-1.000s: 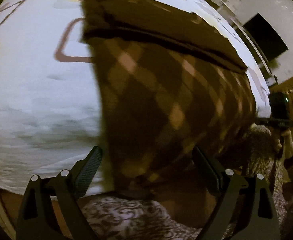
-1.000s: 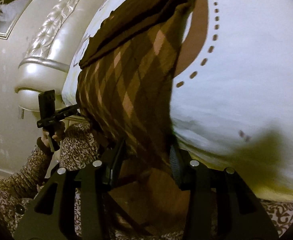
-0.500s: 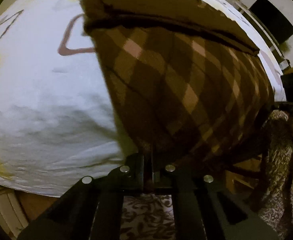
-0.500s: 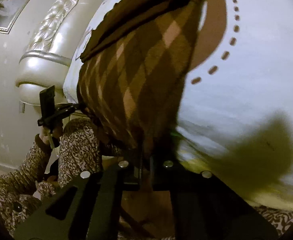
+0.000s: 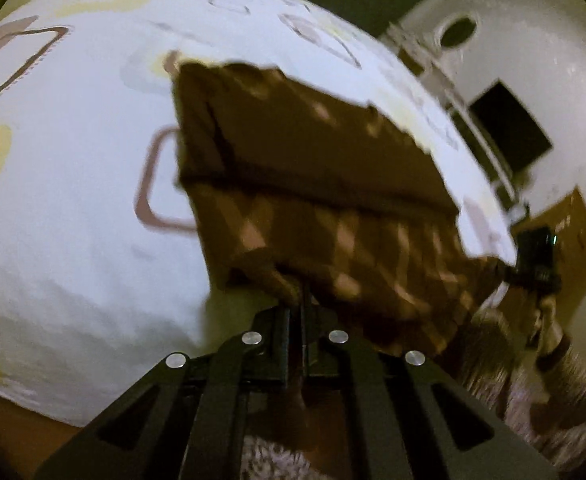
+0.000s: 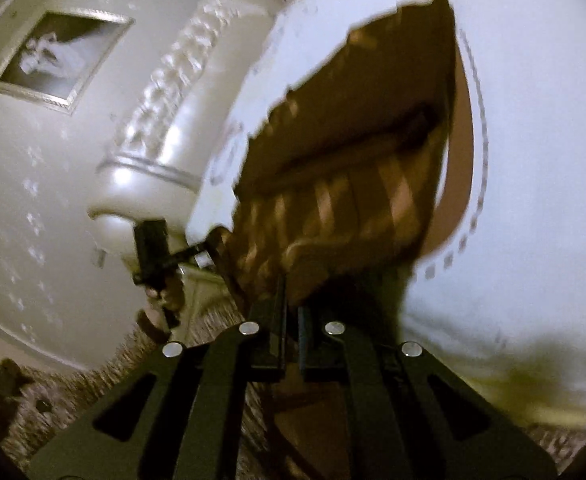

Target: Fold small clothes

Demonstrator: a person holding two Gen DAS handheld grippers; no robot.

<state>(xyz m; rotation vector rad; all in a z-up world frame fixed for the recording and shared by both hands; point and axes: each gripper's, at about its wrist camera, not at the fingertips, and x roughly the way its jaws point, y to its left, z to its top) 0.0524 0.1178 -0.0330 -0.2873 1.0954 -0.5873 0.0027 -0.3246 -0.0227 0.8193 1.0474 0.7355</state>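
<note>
A brown argyle-patterned garment lies on the white patterned bed sheet, its far part folded over. My left gripper is shut on the garment's near left corner and holds it lifted off the bed. My right gripper is shut on the near right corner of the same garment, also lifted. The near edge hangs stretched between the two grippers. The right gripper shows at the right edge of the left wrist view, and the left gripper shows at the left of the right wrist view.
The bed sheet carries brown and yellow rounded-square prints. A padded cream headboard stands left in the right wrist view, with a framed picture on the wall. A dark screen sits on the far wall. Patterned sleeves and carpet lie below.
Both grippers closed from open onto the garment's near corners, then lifted them up and away from the bed edge, raising the near edge of the garment.
</note>
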